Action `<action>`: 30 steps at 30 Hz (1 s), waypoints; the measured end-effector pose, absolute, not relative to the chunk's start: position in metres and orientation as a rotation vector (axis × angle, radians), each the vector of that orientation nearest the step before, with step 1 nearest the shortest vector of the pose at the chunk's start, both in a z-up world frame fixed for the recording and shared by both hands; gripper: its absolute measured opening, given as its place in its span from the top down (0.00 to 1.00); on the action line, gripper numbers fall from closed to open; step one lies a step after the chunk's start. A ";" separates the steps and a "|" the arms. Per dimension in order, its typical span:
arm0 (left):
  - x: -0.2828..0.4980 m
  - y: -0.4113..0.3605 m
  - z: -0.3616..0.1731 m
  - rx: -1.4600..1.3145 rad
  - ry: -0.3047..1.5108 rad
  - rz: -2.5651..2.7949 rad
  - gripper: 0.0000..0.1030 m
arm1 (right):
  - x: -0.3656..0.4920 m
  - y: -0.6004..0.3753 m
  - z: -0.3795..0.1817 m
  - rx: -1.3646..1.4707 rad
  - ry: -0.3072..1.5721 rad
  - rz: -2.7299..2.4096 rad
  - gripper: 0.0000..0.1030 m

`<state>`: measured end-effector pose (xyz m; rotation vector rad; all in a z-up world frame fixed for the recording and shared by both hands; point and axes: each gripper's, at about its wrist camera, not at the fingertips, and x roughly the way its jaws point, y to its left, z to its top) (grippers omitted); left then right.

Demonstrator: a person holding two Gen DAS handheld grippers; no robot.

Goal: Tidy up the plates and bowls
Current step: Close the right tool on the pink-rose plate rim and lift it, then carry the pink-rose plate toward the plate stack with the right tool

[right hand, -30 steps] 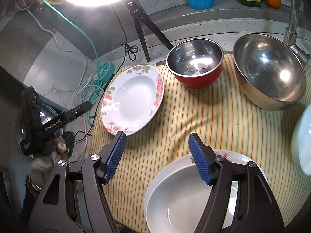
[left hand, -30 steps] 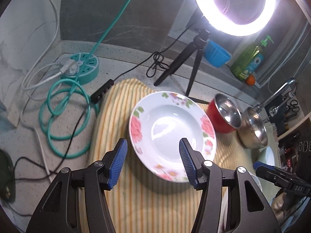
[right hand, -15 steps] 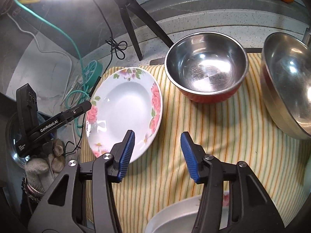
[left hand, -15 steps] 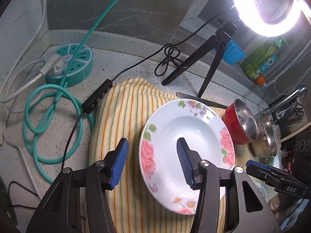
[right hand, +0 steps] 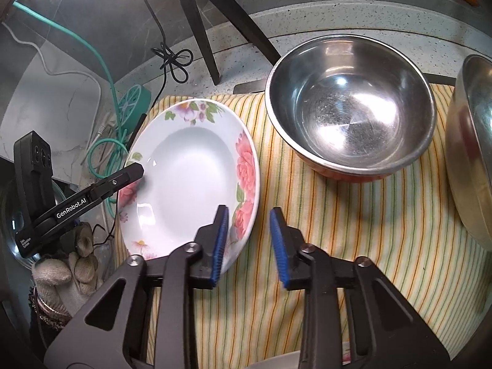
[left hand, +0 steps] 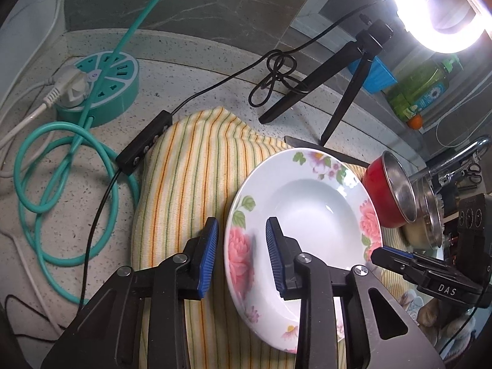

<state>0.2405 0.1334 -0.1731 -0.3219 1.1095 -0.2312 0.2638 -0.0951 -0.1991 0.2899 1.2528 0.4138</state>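
Left wrist view: left gripper (left hand: pixel 241 253) has its blue pads apart, straddling the near-left rim of the floral plate (left hand: pixel 303 212). One pad sits outside the rim over the striped cloth (left hand: pixel 187 178), the other over the plate's well. No visible clamp on the rim; whether either pad touches it can't be told. Plate lies on the cloth, which covers the speckled counter (left hand: pixel 196 77). Red bowl (left hand: pixel 389 193) with steel lining sits just beyond the plate's far-right edge, a larger steel bowl (left hand: pixel 430 212) behind it. Tip of the right gripper (left hand: pixel 396 256) shows at the right edge, near the plate's right rim. Background: teal power hub (left hand: pixel 101 86) with coiled teal cord, black tripod (left hand: pixel 341 83) under a ring light (left hand: pixel 442 15), green soap bottle (left hand: pixel 418 89).

Right wrist view: right gripper (right hand: pixel 249 243) is also open, pads apart around the near-right rim of the floral plate (right hand: pixel 187 178). Left pad sits over the plate's flowered border, right pad over the striped cloth (right hand: pixel 369 230); contact not clear. Left gripper (right hand: pixel 123 181) reaches the plate's opposite rim, tip over the edge. Red bowl (right hand: pixel 350 104) stands upright to the right of the plate, apart from it. Steel bowl (right hand: pixel 470 153) is at the right frame edge. A white rim shows at bottom centre, mostly hidden by the gripper body.
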 end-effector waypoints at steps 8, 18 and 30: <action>0.242 0.127 -0.174 -0.303 1.121 -0.229 0.74 | 0.266 -0.087 -0.200 0.248 1.254 0.421 0.86; 0.230 0.125 -0.173 -0.313 1.123 -0.217 0.74 | 0.257 -0.088 -0.195 0.256 1.256 0.434 0.86; 0.193 0.130 -0.152 -0.363 1.076 -0.199 0.74 | 0.226 -0.089 -0.172 0.246 1.220 0.487 0.86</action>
